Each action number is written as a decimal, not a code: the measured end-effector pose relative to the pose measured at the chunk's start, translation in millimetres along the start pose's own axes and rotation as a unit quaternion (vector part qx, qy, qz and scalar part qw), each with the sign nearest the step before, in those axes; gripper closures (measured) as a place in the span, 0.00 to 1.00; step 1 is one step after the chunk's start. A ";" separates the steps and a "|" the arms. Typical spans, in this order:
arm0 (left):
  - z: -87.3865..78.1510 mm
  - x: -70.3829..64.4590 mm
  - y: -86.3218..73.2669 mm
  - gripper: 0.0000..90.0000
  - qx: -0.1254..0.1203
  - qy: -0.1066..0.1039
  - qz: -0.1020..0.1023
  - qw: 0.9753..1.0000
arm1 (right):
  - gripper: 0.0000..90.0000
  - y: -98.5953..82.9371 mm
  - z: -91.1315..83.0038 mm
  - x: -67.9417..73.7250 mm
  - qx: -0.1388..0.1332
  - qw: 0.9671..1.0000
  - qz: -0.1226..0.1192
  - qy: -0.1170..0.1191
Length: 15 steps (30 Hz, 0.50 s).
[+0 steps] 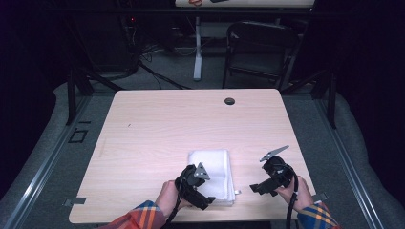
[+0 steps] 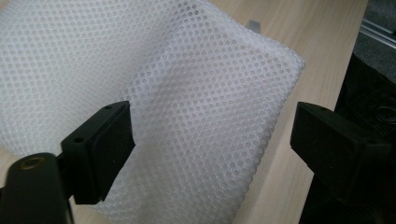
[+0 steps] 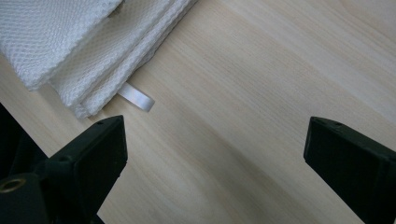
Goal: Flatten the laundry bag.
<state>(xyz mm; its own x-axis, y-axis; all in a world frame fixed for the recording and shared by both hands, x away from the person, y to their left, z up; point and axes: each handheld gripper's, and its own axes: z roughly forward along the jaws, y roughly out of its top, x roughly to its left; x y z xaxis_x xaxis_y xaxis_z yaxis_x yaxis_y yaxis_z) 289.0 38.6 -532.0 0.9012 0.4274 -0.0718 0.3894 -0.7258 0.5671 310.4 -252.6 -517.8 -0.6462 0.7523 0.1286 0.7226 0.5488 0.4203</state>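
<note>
A folded white mesh cloth lies near the table's front edge, its layered edge and a small white tag showing in the right gripper view. My left gripper hovers at the cloth's near left corner, jaws open over the mesh with nothing held. To the right of the cloth, my right gripper stands open above bare wood, pointing toward the tag. Each gripper is held by a hand in a plaid sleeve.
The light wooden table has a small dark round cap near its far edge. A black folding chair and a white table leg stand beyond it on the grey floor.
</note>
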 end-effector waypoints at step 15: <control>22.6 -10.3 0.1 0.38 0.041 0.015 0.034 0.998 | 0.08 0.1 4.3 5.3 -0.001 1.000 0.000 0.016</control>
<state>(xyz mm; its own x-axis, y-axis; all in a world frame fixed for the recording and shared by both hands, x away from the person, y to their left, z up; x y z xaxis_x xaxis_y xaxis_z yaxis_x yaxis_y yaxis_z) 284.1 21.9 -549.8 0.9204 0.3907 -0.0109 0.3432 -0.7945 0.5010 308.1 -246.9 -521.0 -0.6538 0.7400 0.1580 0.7222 0.5479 0.4221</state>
